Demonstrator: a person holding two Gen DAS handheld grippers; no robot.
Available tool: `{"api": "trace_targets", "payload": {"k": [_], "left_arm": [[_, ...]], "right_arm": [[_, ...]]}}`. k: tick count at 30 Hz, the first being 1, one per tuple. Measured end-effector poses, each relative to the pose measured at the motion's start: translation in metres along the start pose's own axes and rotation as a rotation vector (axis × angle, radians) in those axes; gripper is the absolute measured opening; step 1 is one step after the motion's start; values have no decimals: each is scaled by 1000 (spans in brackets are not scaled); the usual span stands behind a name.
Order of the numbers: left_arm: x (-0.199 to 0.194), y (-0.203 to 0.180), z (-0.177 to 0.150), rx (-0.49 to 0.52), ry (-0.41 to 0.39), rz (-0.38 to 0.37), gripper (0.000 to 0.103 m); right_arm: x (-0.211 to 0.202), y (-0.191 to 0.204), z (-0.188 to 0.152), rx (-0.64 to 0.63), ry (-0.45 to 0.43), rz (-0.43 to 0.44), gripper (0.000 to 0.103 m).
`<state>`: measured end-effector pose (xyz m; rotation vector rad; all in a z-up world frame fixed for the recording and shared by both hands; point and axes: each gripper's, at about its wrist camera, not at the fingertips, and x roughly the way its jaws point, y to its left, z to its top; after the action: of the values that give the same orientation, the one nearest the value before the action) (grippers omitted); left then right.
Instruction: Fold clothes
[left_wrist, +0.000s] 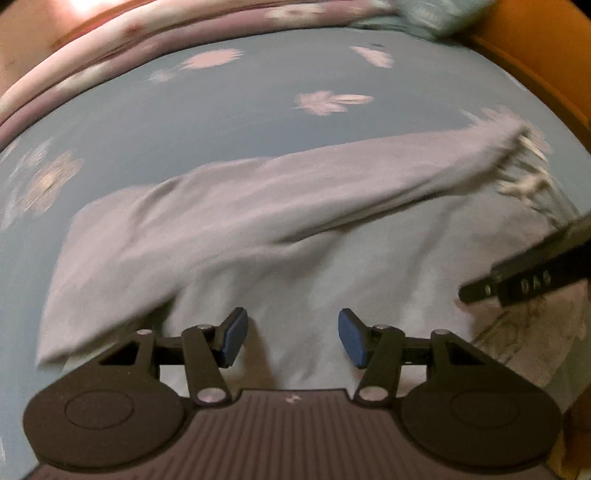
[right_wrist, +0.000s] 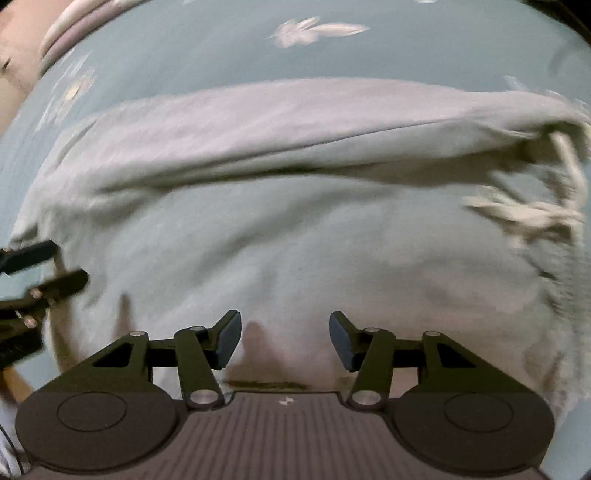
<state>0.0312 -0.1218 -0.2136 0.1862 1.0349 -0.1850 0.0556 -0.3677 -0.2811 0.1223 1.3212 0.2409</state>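
- The pale grey garment (left_wrist: 236, 229) lies spread on the bed, and in both wrist views I see it filling the middle of the scene, just beyond my fingertips.
- A long fold of it (right_wrist: 295, 136) runs left to right across the far half, lapped over the flatter part nearer me.
- At its right end I make out a bunched opening with a light drawstring (right_wrist: 524, 210) trailing loose; motion blur keeps me from reading more there.
- My left gripper (left_wrist: 293, 338) hangs over the garment's near part, jaws parted with bare cloth showing in the gap and nothing between the blue pads (left_wrist: 236, 334); whether the tips touch the fabric I cannot tell.
- My right gripper (right_wrist: 285, 339) is released too: its jaws stand apart above the near edge of the garment, nothing pinched between them.
- Each gripper shows in the other's view: the right one enters at the right edge of the left view, and the left one at the left edge of the right view, beside the garment's left edge.
- Beneath the garment is a light blue bedsheet (left_wrist: 229, 99) printed with pale leaf and flower shapes.
- At the far left a pinkish striped blanket (left_wrist: 122, 51) is bunched along the bed, and an orange wooden bed frame (left_wrist: 543, 59) edges the far right.
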Motion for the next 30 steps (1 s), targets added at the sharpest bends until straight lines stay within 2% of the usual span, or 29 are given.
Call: {"api": "trace_targets", "payload": {"k": [3, 8, 13, 15, 17, 19, 22, 23, 26, 28, 30], "left_arm": [[-10, 22, -15, -104, 3, 59, 55], [-10, 49, -38, -198, 20, 94, 55], [-4, 76, -54, -249, 11, 76, 55], [-5, 87, -58, -256, 12, 61, 55], [-9, 101, -61, -272, 4, 31, 55], [-9, 115, -63, -272, 2, 1, 55], [-8, 135, -64, -260, 8, -39, 55], [-6, 141, -63, -252, 10, -61, 55], [-3, 161, -60, -207, -6, -123, 55], [-3, 173, -60, -178, -20, -122, 55], [-4, 188, -64, -181, -27, -117, 55]], "right_arm": [[15, 20, -3, -76, 46, -24, 63], [27, 35, -3, -129, 67, -45, 89], [41, 51, -4, -143, 123, -133, 103], [45, 59, -8, -161, 111, -180, 103], [45, 60, -9, -138, 107, -193, 103], [45, 59, -5, -126, 129, -189, 103], [44, 62, 0, -47, 192, -229, 103], [36, 67, 1, -15, 180, -235, 98], [7, 92, 2, 43, 110, -224, 97], [-8, 122, 2, 38, 56, -199, 97], [-17, 163, 5, -14, -14, -131, 97]]}}
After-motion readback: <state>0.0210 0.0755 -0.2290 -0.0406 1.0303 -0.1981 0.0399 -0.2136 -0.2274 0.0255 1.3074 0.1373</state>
